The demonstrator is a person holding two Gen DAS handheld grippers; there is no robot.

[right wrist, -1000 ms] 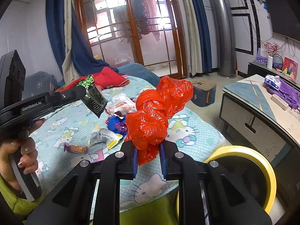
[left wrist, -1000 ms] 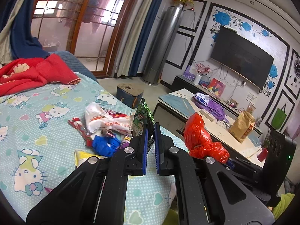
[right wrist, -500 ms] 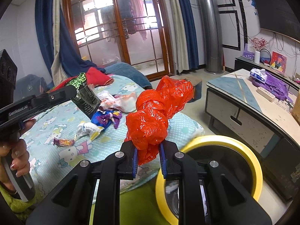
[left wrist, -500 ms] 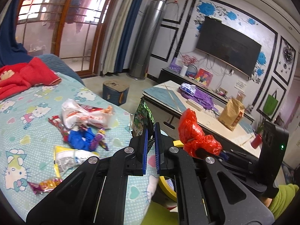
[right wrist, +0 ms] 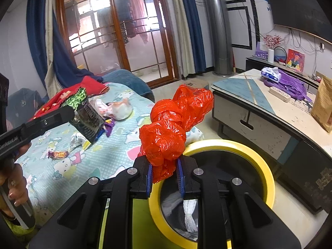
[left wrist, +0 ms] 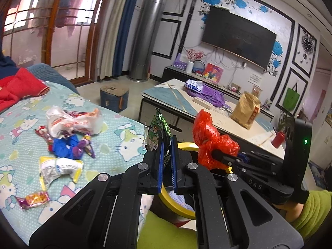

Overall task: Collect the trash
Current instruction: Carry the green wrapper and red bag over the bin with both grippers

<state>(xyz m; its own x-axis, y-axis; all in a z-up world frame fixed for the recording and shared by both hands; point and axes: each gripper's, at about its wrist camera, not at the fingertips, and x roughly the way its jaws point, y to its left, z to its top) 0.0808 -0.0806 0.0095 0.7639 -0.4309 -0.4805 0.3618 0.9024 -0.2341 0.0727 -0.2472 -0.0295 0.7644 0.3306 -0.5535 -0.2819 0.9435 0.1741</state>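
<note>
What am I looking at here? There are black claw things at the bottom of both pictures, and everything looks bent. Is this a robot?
No robot: a person holds a two-finger gripper in each hand, and a wide-angle camera on each one looks along its fingers, which bends the room. One picture is from the left gripper, pinching a green snack wrapper. The other is from the right gripper, clamped on a crumpled red plastic bag. Each gripper also shows from the side in the other's picture. Below them stands a yellow-rimmed bin. More wrappers, such as a white and yellow packet, lie on the cartoon-cat bedsheet.
</note>
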